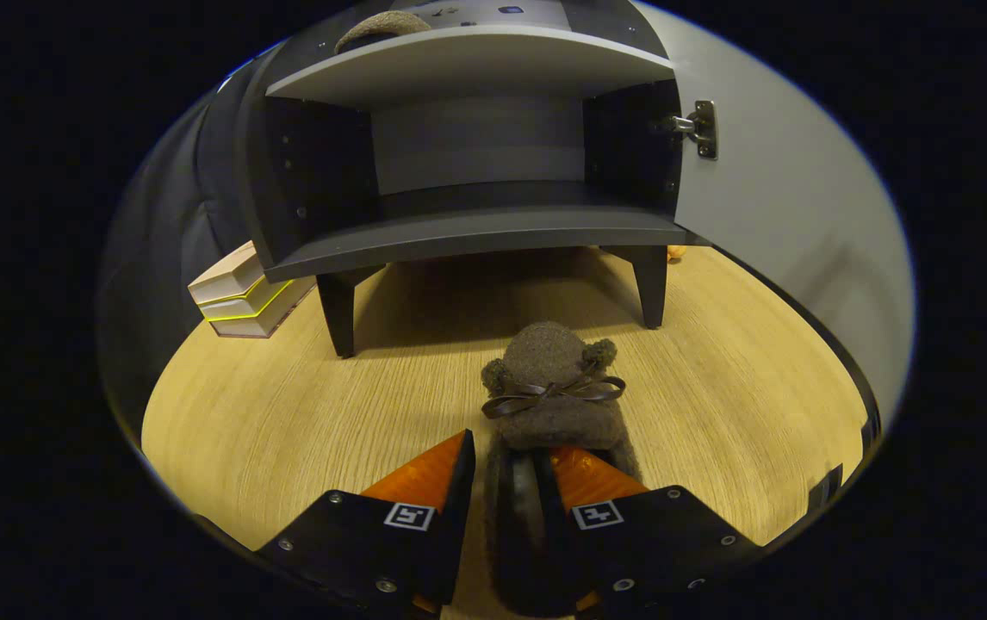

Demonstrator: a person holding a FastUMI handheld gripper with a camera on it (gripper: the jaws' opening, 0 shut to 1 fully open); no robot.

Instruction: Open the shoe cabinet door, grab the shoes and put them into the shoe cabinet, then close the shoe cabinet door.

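Tongs (504, 469): pinching the heel end of a brown felt shoe (552, 387), both fingers pressed to its rim (one outside, one seemingly inside the opening). Shoe: toe pointing ahead toward the shoe cabinet (468, 232), a dark ribbon bow across its top, resting on or just above the pale wooden table (287, 405). Cabinet: dark, on short legs, door (769, 198) swung open to the right, lower compartment bare; a second brown shoe (381, 27) lies on the upper shelf. Stacked books (239, 297): just left of the cabinet.
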